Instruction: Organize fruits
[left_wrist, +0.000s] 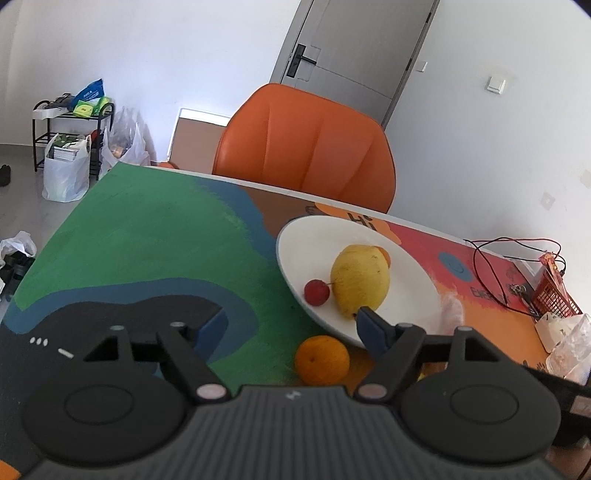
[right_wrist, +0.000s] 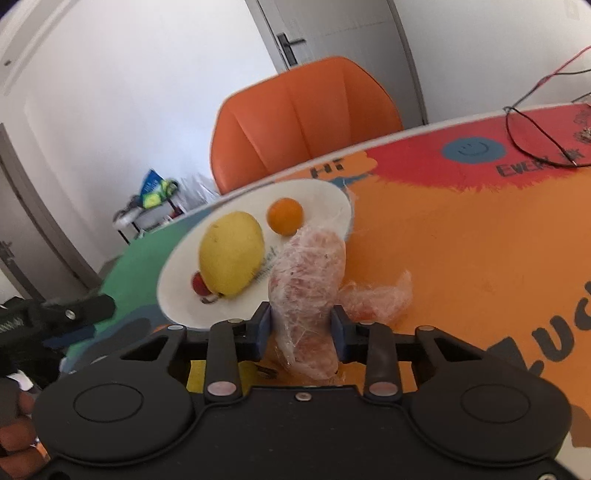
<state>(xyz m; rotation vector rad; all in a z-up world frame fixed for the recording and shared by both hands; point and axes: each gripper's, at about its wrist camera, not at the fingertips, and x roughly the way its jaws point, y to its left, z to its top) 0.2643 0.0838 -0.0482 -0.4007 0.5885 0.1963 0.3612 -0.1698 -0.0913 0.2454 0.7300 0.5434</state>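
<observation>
A white plate (left_wrist: 295, 236) (right_wrist: 173, 291) holds a yellow pear-shaped fruit (left_wrist: 360, 280) (right_wrist: 231, 253), a small red fruit (left_wrist: 316, 291) (right_wrist: 198, 283) and a small orange (right_wrist: 285, 216). Another orange (left_wrist: 322, 360) lies on the table in front of the plate, between the open fingers of my left gripper (left_wrist: 291, 326). My right gripper (right_wrist: 301, 328) is shut on a plastic-wrapped peeled fruit piece (right_wrist: 308, 280), held just right of the plate. A second wrapped piece (right_wrist: 376, 299) lies on the table beside it.
The table has a colourful painted top (left_wrist: 147, 240). An orange chair (left_wrist: 306, 147) stands behind it. Red and black wires (left_wrist: 495, 266) and a red basket (left_wrist: 554, 295) sit at the right. Bags and a shelf (left_wrist: 70, 147) stand on the floor at the left.
</observation>
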